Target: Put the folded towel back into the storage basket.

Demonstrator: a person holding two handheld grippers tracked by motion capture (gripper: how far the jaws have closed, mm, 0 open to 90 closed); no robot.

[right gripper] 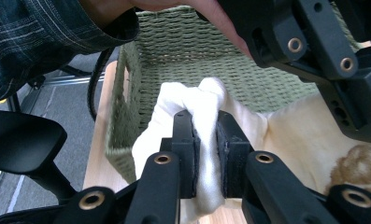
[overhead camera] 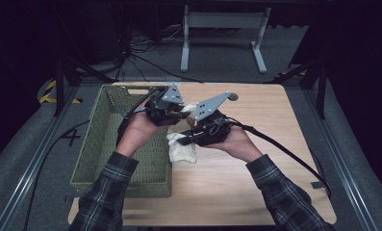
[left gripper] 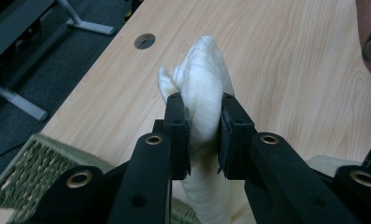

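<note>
Tightly, the left gripper pinches a fold of the white cloth, and the right gripper clamps another fold of it. Both hold the cloth raised over the table, just beside the green basket's right wall.

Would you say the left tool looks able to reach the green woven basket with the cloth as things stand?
Probably yes: the left tool, shut on the white cloth, is beside the open-topped green woven basket, nothing between them; the right tool also grips the cloth.
</note>
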